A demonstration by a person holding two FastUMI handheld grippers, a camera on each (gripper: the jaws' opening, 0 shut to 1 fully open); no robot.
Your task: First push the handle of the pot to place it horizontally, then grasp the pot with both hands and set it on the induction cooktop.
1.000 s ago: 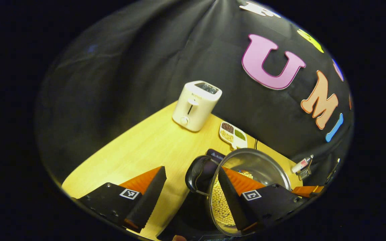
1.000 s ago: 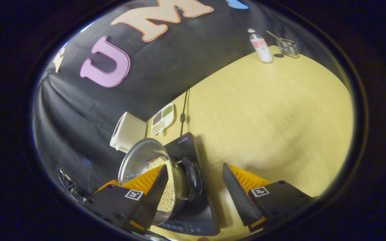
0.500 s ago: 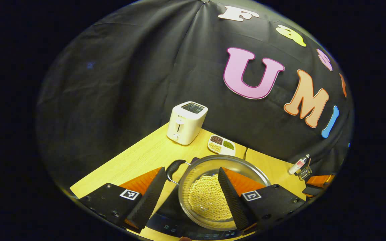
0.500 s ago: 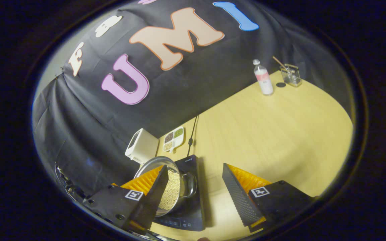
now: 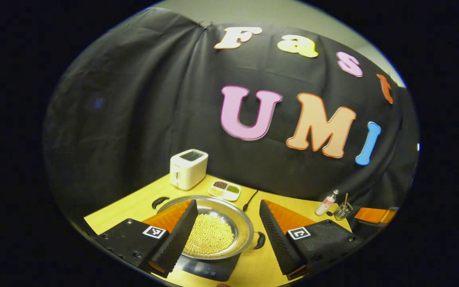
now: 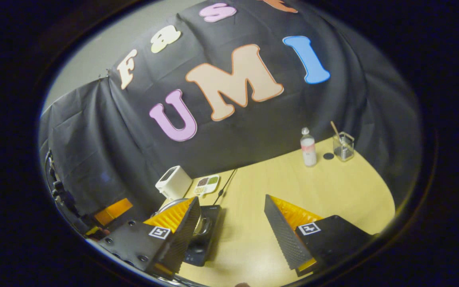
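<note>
Now both of my tools have pulled back and up from the pot (image 5: 213,235), which a second ago sat right at my fingers and tilted in view. It rests level on the induction cooktop (image 5: 209,270), both side handles lying out flat, one at the far left (image 5: 159,201) and one at the near right (image 5: 259,240). I judge the placing done. My left hand-held gripper (image 5: 223,235) is spread wide with nothing between its fingers; my right hand-held gripper (image 6: 229,233) is likewise spread and empty, over bare bench (image 6: 293,187). The pot is shiny steel, shallow and wide, with a bed of pale round beans (image 5: 209,239) covering its bottom. The toaster (image 5: 188,168) stands well behind it.
</note>
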